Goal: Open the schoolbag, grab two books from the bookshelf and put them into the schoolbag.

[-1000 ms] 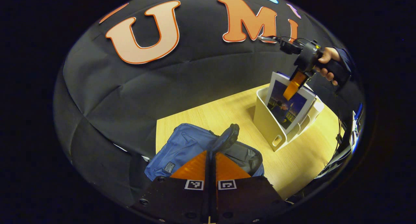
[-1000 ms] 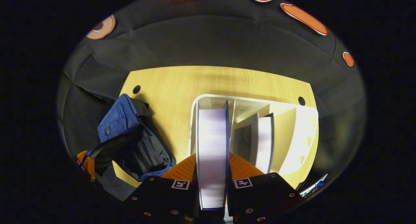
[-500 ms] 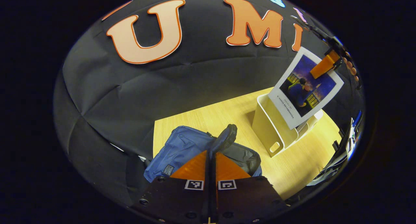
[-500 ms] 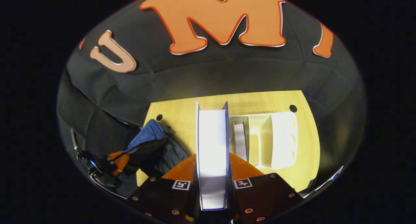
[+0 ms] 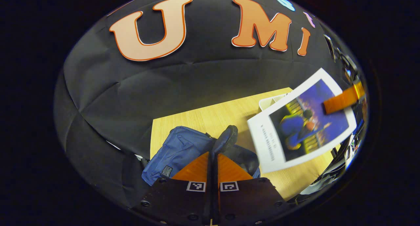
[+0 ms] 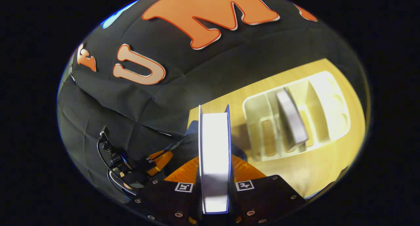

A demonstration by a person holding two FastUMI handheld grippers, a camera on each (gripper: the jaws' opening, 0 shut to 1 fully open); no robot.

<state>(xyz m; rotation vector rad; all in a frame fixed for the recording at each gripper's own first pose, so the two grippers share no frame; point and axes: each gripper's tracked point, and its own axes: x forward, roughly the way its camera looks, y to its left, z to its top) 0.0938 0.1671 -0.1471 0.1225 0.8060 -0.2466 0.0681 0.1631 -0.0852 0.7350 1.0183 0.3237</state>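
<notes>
The blue schoolbag (image 5: pixel 178 150) lies open on the wooden table (image 5: pixel 203 117), its dark lining showing. My left gripper (image 5: pixel 212 155) is shut on the bag's dark padded rim (image 5: pixel 227 139) and holds it up. My right gripper (image 6: pixel 215 158) is shut on a white-edged book (image 6: pixel 215 144), seen edge-on between its fingers. In the left gripper view that book (image 5: pixel 302 121) hangs tilted in the air to the right of the bag, its picture cover facing me, with the right gripper (image 5: pixel 343 99) clamped on its top. A second book (image 6: pixel 292 121) stands in the white bookshelf (image 6: pixel 328 108).
The bookshelf's corner (image 5: pixel 272 99) peeks out behind the held book. In the right gripper view the left gripper (image 6: pixel 157 158) and its cables sit at the lower left. The table's front edge runs near the lower right. Black cloth walls close off the back.
The right gripper has lifted the book out of the bookshelf and carried it, tilting, towards the bag. The left gripper has kept its hold on the bag's rim.
</notes>
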